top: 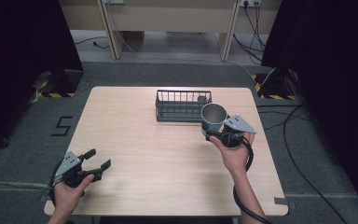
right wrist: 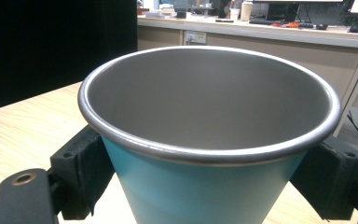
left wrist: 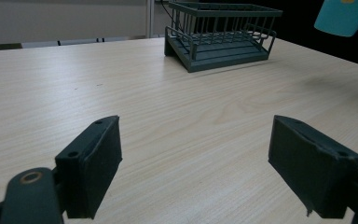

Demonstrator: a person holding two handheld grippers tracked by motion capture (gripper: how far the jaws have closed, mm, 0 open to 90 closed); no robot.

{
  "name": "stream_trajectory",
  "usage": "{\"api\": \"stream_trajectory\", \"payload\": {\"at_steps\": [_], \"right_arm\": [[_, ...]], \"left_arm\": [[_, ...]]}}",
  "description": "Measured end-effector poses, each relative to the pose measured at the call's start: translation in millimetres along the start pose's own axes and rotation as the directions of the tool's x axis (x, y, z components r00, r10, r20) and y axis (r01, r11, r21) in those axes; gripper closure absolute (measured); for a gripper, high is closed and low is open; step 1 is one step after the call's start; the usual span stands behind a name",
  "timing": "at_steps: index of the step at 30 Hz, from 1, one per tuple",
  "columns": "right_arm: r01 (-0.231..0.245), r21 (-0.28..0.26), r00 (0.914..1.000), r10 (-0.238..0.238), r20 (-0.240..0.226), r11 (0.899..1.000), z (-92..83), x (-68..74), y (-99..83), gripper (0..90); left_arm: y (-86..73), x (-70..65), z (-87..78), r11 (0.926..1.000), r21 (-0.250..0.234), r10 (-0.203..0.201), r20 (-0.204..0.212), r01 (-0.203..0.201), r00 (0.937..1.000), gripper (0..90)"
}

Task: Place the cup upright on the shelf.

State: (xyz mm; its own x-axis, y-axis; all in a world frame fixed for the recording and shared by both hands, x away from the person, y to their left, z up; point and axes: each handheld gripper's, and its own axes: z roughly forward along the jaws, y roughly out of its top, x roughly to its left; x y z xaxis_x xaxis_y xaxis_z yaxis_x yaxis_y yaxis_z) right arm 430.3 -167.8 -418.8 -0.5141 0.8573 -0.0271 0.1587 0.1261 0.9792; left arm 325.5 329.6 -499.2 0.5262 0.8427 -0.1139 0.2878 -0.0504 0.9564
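R gripper [top: 213,132] clamped on teal cup [top: 213,116] w/ steel inside, both jaws pressed to cup's sides just below rim, seen close in R gripper view [right wrist: 209,154]; cup upright, mouth up, held above table [top: 168,158] just in front of R end of dark wire rack [top: 182,105], near but apart from it

L gripper [top: 98,161] jaws spread wide, nothing between, low over table's near-L corner, well apart from cup & rack

You can read one mark: a black figure 5 [top: 62,126] on the grey floor [top: 23,140], left of the desk [top: 121,140]. No other writing is legible to you.
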Motion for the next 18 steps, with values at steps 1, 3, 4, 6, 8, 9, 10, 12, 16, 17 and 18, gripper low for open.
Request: {"api": "stream_trajectory", "payload": {"at_steps": [1,3,4,6,8,9,10,12,16,17,18], "right_arm": [[0.000,0.000,1.0000,0.000,0.000,1.000,0.0,0.0,0.0,15.7],[-0.001,-0.001,1.0000,0.001,0.001,1.000,2.9,0.3,1.6,15.7],[-0.004,-0.001,1.0000,0.004,0.000,1.000,3.7,0.5,2.0,15.7],[-0.001,-0.001,1.0000,0.001,-0.001,1.000,6.3,0.6,3.0,15.7],[0.000,0.001,1.0000,0.000,0.000,1.000,8.3,0.3,3.4,15.7],[-0.001,0.002,1.0000,0.001,0.001,1.000,9.5,0.2,3.8,15.7],[-0.001,0.001,1.0000,0.001,0.000,1.000,10.5,0.0,4.3,15.7],[-0.005,-0.001,1.0000,0.005,0.001,1.000,12.4,-0.4,5.8,15.7],[-0.009,-0.007,1.0000,0.009,0.000,1.000,16.2,-0.5,8.9,15.7],[-0.008,-0.008,1.0000,0.008,-0.001,1.000,17.9,-0.6,9.8,15.7],[-0.008,-0.007,1.0000,0.008,-0.003,1.000,20.7,-0.6,11.2,15.7]], "left_arm": [[0.0,0.0,0.0,1.0000,0.000,0.000,0.000,0.000,1.0000,16.6],[0.0,-0.2,0.0,1.0000,0.000,0.000,0.001,0.000,1.0000,16.6],[0.0,-0.2,0.0,1.0000,0.000,0.000,0.001,0.000,1.0000,16.6],[-0.1,-0.1,-0.1,1.0000,0.000,0.000,0.001,0.000,1.0000,16.6],[-0.1,-0.1,-0.1,1.0000,0.000,0.000,0.000,0.000,1.0000,16.6],[0.0,-0.1,-0.1,1.0000,0.000,0.000,0.000,0.000,1.0000,16.6],[0.0,-0.2,-0.2,1.0000,0.000,0.000,0.000,0.000,1.0000,16.6],[0.0,-0.2,-0.2,1.0000,-0.001,0.000,0.001,0.000,1.0000,16.6],[0.0,-0.2,-0.1,1.0000,-0.001,0.000,0.001,0.000,1.0000,16.6],[0.0,-0.2,-0.1,1.0000,-0.001,0.000,0.001,0.000,1.0000,16.6],[0.0,-0.2,-0.2,1.0000,-0.001,0.000,0.000,0.000,1.0000,16.6]]}}
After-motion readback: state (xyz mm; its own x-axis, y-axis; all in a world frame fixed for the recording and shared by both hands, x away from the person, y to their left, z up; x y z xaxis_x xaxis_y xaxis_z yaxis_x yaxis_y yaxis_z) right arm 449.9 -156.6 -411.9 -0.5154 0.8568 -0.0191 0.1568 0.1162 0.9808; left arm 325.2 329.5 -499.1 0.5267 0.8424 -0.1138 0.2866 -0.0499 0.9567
